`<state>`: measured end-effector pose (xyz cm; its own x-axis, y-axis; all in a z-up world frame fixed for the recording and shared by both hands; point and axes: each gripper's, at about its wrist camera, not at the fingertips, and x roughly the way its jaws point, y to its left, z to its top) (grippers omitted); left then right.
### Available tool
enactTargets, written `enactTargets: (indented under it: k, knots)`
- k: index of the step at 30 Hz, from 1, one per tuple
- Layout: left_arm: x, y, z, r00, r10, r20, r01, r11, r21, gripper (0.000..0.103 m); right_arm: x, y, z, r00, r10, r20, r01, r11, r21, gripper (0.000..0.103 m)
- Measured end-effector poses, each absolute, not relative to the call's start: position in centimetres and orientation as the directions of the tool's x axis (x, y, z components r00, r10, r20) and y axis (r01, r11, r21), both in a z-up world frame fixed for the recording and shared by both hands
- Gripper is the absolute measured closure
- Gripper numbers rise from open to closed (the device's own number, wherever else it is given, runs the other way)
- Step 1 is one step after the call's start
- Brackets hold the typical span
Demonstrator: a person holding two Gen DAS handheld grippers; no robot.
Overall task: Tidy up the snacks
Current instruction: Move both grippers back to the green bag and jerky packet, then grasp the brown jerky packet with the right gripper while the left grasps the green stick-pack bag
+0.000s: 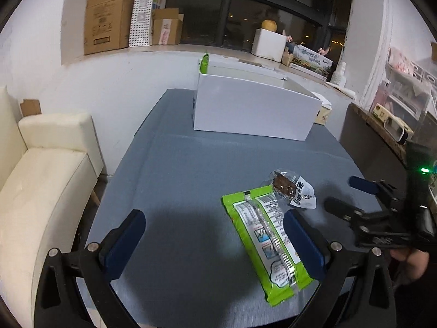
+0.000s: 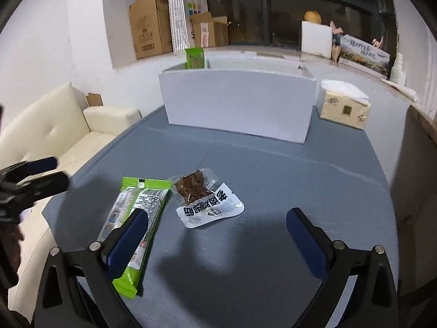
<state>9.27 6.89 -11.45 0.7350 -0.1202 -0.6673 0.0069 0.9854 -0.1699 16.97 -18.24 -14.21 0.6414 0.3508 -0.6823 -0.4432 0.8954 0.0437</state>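
A green snack packet (image 1: 266, 246) (image 2: 142, 196) lies on the grey-blue table (image 1: 177, 186) (image 2: 286, 180). Touching its far end is a clear-and-white packet of brown snack (image 1: 293, 191) (image 2: 207, 199). At the back of the table stands a white box (image 1: 254, 109) (image 2: 240, 104), with another green packet (image 1: 204, 61) (image 2: 195, 57) upright at its far left corner. My left gripper (image 1: 215, 235) (image 2: 56, 172) is open above the table, and its right finger overlaps the green packet's edge. My right gripper (image 2: 218, 224) (image 1: 342, 192) is wide open with bare table between its fingers, just right of both packets.
A cream sofa (image 1: 46, 180) (image 2: 54, 125) sits off the table's left edge. A tissue pack (image 2: 344, 106) stands right of the white box. A wooden shelf unit (image 1: 382, 125) borders the right side. Cardboard boxes (image 1: 109, 16) line the window sill behind.
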Motion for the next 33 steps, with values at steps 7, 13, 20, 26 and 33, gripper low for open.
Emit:
enactTargets:
  k: [7, 13, 20, 26, 33]
  knots:
    - [9.2, 7.5, -10.7, 0.752, -0.098, -0.652, -0.003, 0.988, -0.152, 0.000, 20.8, -15.5, -16.7, 0.601, 0.304, -0.739, -0.456, 0.890, -0.005, 0.000]
    - [9.7, 7.8, -11.1, 0.746, -0.105, -0.658, -0.002, 0.987, -0.160, 0.000, 22.2, -13.7, -17.7, 0.569, 0.314, -0.760, -0.481, 0.877, 0.003, 0.000]
    - [10.3, 7.7, -11.8, 0.733, -0.115, -0.671, -0.001, 0.985, -0.171, 0.000, 23.3, -12.6, -18.7, 0.506, 0.314, -0.804, -0.492, 0.870, 0.030, 0.000]
    - [10.3, 7.5, -12.1, 0.727, -0.123, -0.676, 0.004, 0.985, -0.175, 0.000, 22.8, -12.0, -18.5, 0.536, 0.292, -0.792, -0.500, 0.866, -0.019, 0.025]
    - [10.1, 7.6, -12.2, 0.725, -0.121, -0.678, 0.001, 0.985, -0.175, 0.000, 21.8, -11.6, -17.7, 0.561, 0.274, -0.782, -0.479, 0.877, -0.036, 0.046]
